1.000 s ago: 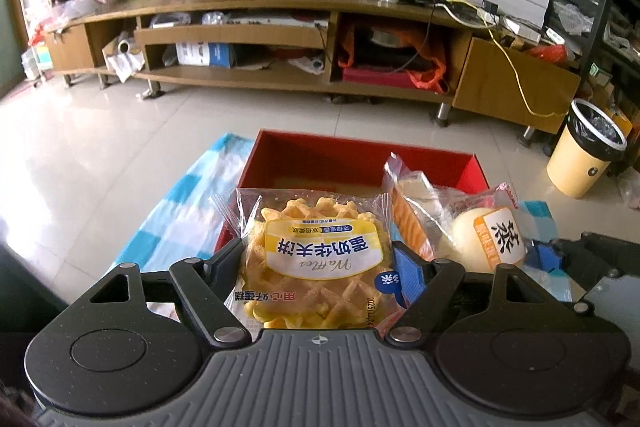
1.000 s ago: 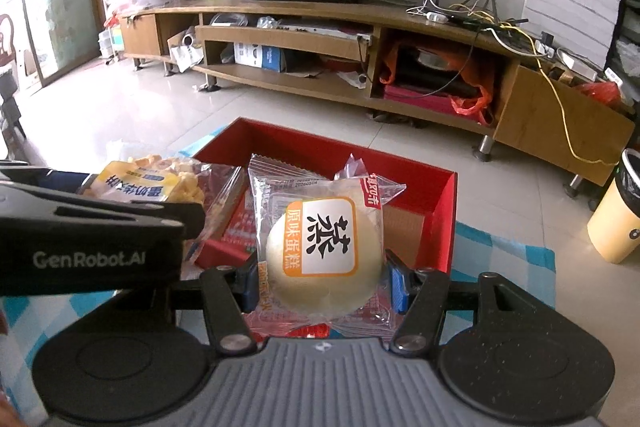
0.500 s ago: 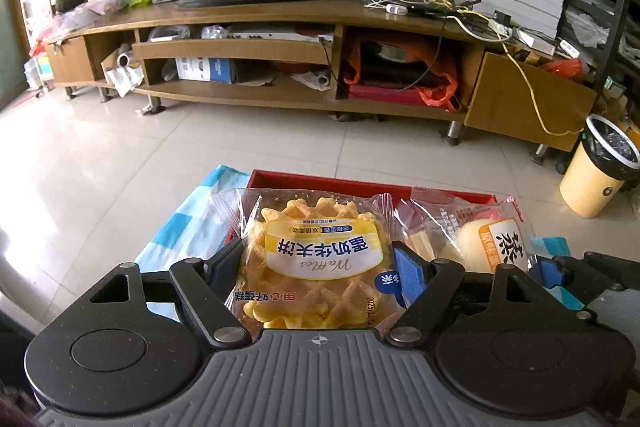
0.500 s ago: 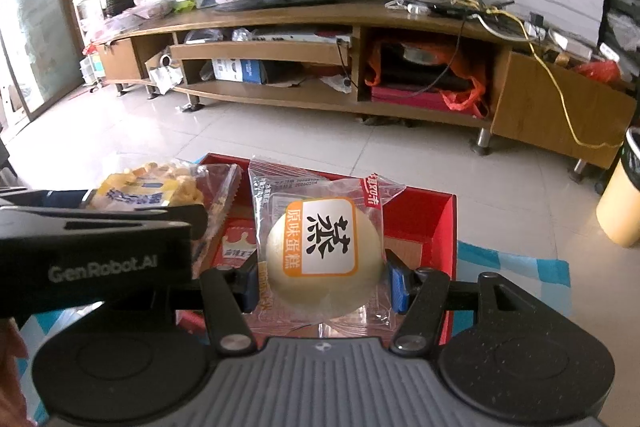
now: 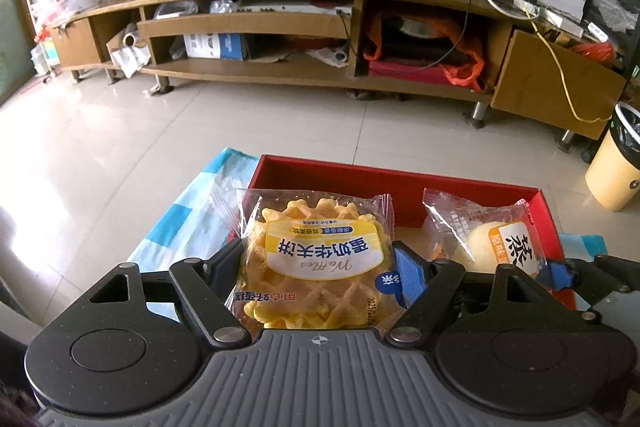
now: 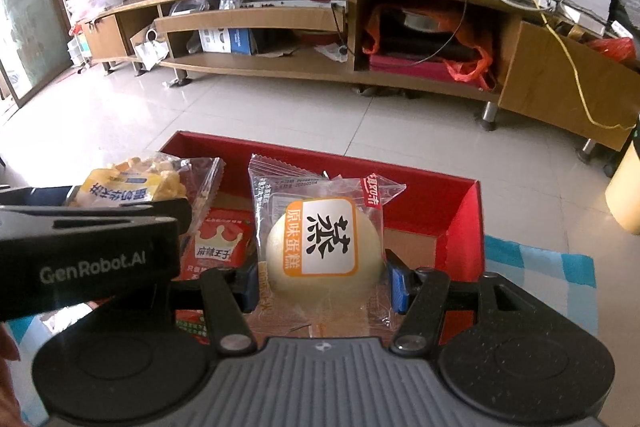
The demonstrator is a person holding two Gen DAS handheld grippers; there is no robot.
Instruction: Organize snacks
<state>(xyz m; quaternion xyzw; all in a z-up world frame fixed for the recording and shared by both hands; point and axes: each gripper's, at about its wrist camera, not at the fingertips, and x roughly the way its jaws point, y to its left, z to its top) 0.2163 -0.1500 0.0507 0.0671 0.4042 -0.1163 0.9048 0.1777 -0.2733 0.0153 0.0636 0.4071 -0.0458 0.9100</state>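
Observation:
My left gripper (image 5: 318, 267) is shut on a wrapped yellow waffle pack (image 5: 320, 259) and holds it over the near left part of a red box (image 5: 396, 179). My right gripper (image 6: 320, 275) is shut on a wrapped pale steamed cake (image 6: 324, 247) with an orange label, above the same red box (image 6: 460, 223). The cake also shows in the left wrist view (image 5: 500, 247), and the waffle pack in the right wrist view (image 6: 132, 183). A red snack packet (image 6: 218, 247) lies inside the box below.
The box sits on a blue and white checked cloth (image 5: 188, 223) on a tiled floor. A long wooden TV stand (image 5: 320, 39) runs across the back. A yellow bin (image 5: 612, 163) stands at the right.
Both grippers kept their packs and rose and tilted slightly; the red box now sits lower and a little farther in both views.

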